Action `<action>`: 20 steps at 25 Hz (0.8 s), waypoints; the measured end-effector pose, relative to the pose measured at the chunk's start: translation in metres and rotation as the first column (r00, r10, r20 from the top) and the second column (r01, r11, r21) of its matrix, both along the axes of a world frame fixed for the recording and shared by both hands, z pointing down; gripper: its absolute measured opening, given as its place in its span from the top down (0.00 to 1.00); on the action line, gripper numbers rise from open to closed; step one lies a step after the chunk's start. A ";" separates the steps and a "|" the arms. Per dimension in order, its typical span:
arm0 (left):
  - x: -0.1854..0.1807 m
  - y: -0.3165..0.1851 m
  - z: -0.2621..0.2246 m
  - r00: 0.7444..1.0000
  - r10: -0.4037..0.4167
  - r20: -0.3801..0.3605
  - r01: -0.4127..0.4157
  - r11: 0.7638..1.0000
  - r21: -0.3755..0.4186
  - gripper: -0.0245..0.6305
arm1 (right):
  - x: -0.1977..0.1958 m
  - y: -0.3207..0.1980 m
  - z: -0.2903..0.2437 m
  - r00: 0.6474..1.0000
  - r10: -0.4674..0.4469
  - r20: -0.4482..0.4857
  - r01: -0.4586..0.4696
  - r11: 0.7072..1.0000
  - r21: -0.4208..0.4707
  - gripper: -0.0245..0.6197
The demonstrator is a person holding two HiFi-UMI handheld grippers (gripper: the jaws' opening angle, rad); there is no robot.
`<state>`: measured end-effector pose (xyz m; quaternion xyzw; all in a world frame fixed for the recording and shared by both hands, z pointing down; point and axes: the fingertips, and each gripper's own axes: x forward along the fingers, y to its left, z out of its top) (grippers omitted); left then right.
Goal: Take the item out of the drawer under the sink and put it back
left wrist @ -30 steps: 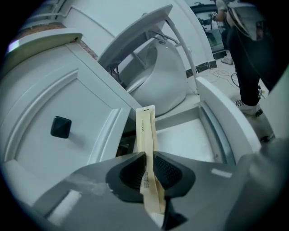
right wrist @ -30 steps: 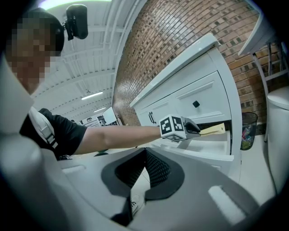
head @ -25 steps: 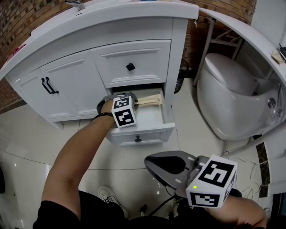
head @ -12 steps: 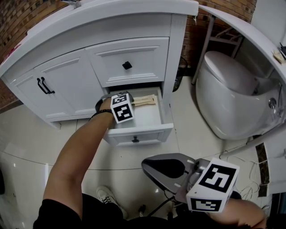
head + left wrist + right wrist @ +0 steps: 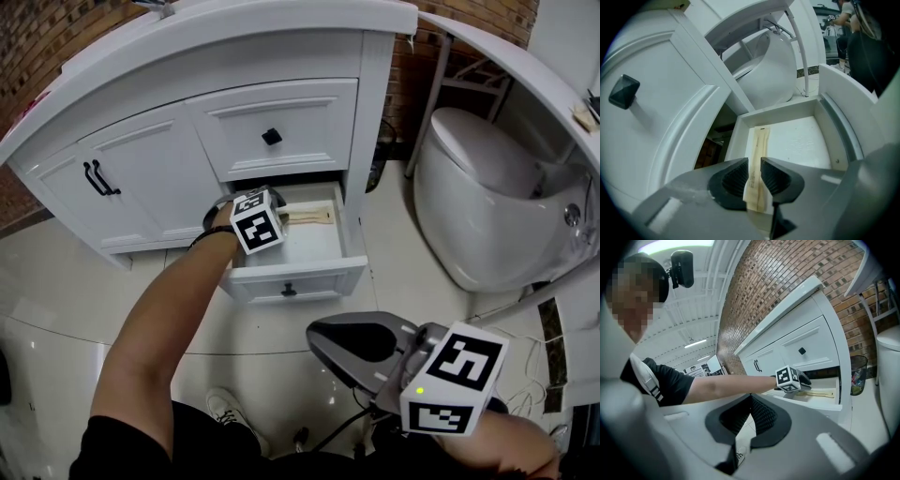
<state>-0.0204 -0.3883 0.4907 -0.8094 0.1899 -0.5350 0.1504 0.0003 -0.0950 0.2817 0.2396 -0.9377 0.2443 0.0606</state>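
Note:
A long, flat beige packet [image 5: 315,217] lies along the floor of the open lower drawer [image 5: 298,277] of the white sink cabinet. My left gripper [image 5: 284,218] reaches into the drawer's back left corner. In the left gripper view the packet's [image 5: 758,154] near end sits between the dark pads, with the left gripper [image 5: 754,176] opening and a gap showing beside the packet. The packet's far end rests on the drawer floor [image 5: 801,136]. My right gripper [image 5: 319,337] hangs low over the floor tiles, well in front of the drawer. The right gripper [image 5: 750,398] is shut and holds nothing.
Above the open drawer is a shut drawer with a black knob [image 5: 272,137]. Cabinet doors with black handles [image 5: 98,178] are to the left. A white toilet [image 5: 487,206] stands close on the right. A small bin [image 5: 857,373] sits between cabinet and toilet, and cables [image 5: 525,361] lie on the tiles.
The left gripper has stayed at the drawer's back left with the packet's end at its jaws. The right gripper has barely shifted.

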 end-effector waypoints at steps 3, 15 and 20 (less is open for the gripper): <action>-0.003 0.004 -0.007 1.000 -0.001 -0.006 0.001 1.000 0.003 0.82 | -0.002 0.001 0.002 1.000 -0.001 -0.008 0.001 1.000 0.002 0.96; -0.009 0.046 -0.067 0.993 0.011 -0.119 -0.006 0.999 0.036 0.95 | 0.002 -0.002 0.004 0.999 0.037 -0.029 -0.036 0.999 0.029 0.96; -0.013 0.076 -0.087 0.982 0.006 -0.186 0.001 0.999 0.035 0.95 | 0.000 0.002 0.009 0.998 0.043 -0.049 -0.041 0.999 0.032 0.96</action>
